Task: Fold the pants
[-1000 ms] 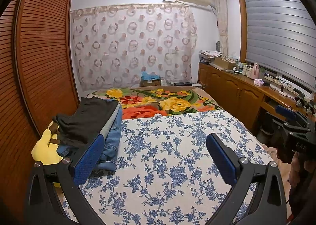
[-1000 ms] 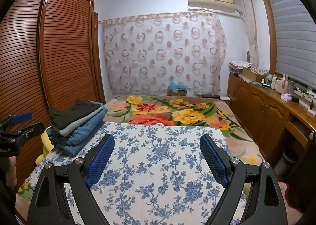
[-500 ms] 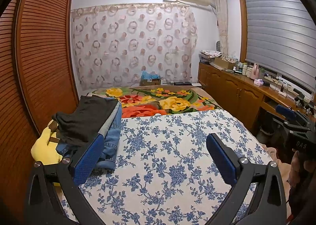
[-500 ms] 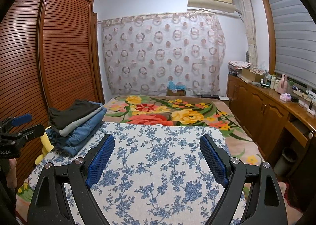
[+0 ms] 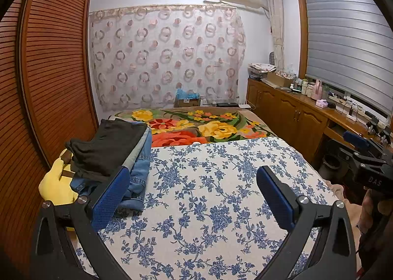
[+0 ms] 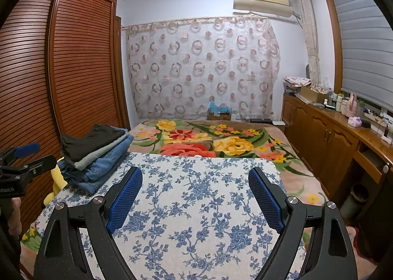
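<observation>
Jaws on both tools are standing wide apart and gripping nothing: the left gripper (image 5: 194, 187) and the right gripper (image 6: 195, 196) are each hovering above the blue-flowered sheet (image 5: 216, 186) that is covering the near part of the bed, with bare cloth showing between the blue pads. Moving outward, the pants are sitting in a folded stack (image 5: 115, 154) at the left edge of the bed, black pair on top, a grey one under it and blue denim at the bottom, resting partly against a yellow plush toy (image 5: 55, 185) by the slatted wardrobe (image 5: 49, 71). From the left gripper the stack is lying just ahead and to the left, its left pad overlapping the denim in that view; from the right gripper it is lying well off to the left, beyond the other tool. The stack's long axis is running away from the person, along the bed's side edge, so the left hand is plainly the nearer one. No loose pair is lying spread on the sheet, which is fitting either a pile waiting to be taken up and folded, or a pile already folded and set aside. Beyond the sheet a bright floral blanket (image 6: 208, 142) is covering the far half of the bed.
</observation>
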The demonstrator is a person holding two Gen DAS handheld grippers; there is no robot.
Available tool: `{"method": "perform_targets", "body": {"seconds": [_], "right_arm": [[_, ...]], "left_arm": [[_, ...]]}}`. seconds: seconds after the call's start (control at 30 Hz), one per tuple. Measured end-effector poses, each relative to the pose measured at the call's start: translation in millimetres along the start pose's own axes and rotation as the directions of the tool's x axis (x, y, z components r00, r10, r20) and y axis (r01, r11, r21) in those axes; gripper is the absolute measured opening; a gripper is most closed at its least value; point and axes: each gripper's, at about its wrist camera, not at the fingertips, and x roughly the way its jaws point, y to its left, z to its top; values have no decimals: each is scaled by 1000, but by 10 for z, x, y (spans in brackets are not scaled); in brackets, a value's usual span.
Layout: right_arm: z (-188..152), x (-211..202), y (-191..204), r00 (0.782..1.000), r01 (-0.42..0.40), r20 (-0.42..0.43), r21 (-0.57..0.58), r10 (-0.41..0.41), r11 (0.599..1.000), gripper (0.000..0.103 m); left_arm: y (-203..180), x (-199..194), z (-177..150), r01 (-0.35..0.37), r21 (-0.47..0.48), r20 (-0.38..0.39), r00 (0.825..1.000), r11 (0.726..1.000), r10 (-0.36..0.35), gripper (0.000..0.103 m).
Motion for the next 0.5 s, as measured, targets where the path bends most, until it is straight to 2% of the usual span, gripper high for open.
{"method": "perform_targets", "body": {"seconds": [0.5], "right_arm": [[-10, 1, -2, 1000, 2, 3, -4, -2, 1000, 89]], "left_arm": [[3, 6, -5, -1, -1, 0, 1000, 1000, 1, 103]]}}
